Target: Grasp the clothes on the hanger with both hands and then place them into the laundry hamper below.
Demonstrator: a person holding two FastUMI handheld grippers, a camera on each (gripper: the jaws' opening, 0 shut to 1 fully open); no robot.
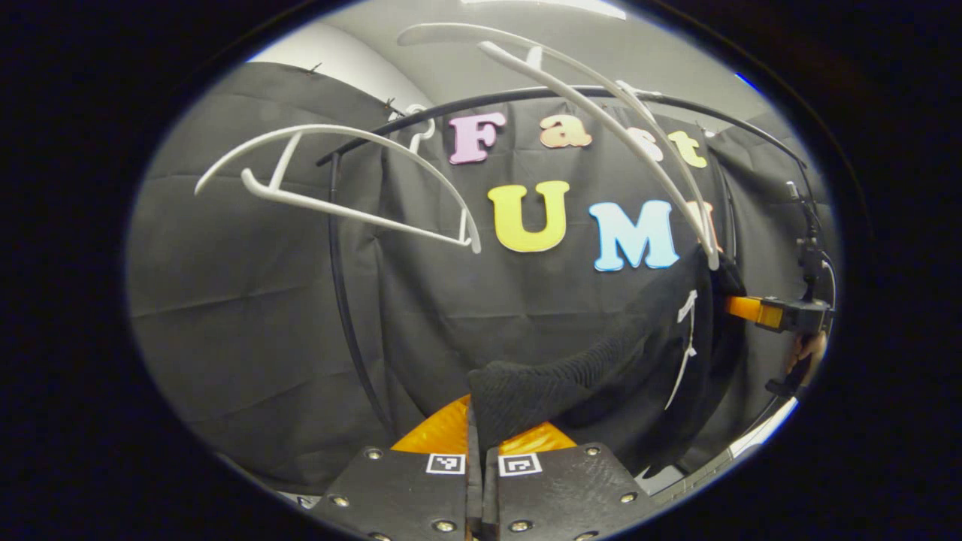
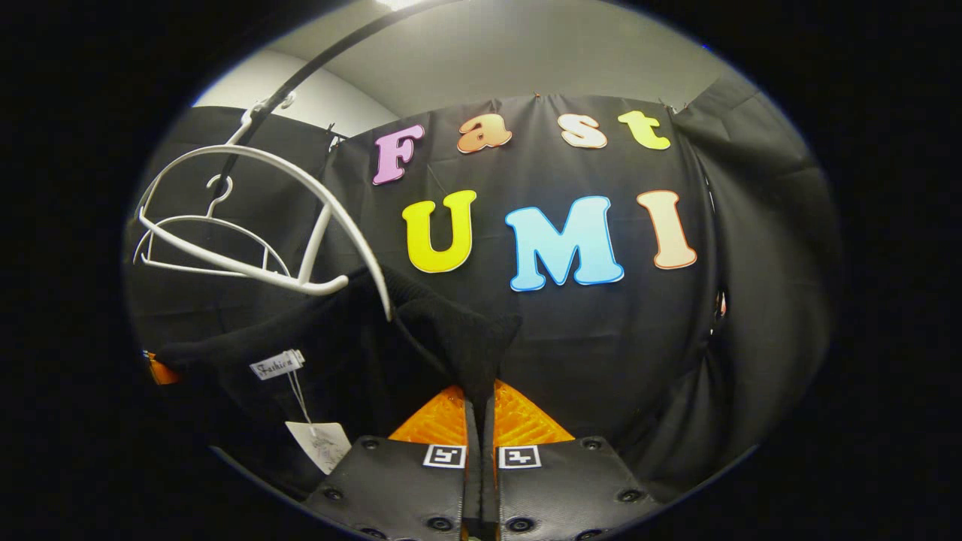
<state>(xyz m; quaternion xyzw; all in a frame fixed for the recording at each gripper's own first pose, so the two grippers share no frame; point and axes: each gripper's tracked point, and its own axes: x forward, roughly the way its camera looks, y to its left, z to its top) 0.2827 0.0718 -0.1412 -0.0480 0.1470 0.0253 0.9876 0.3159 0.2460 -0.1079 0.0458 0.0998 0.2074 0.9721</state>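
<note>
In the left gripper view, the left gripper sits at the bottom with its two fingers drawn tight together, a fold of black knit garment pinched between them. From that pinch the cloth rises to the right, toward the lower end of a white hanger that hooks over a thin black rail curving across the top. A second, bare white hanger hangs farther left on the same rail. At the right edge, the other gripper is seen side on, with a hand on its grip just below; its tips meet the edge of the cloth there. In the right gripper view, the right gripper also has its fingers closed to a narrow slit on a peak of the same black garment, which spreads to the left beneath a white hanger. A small label and a paper tag on a string dangle from the cloth at lower left.
</note>
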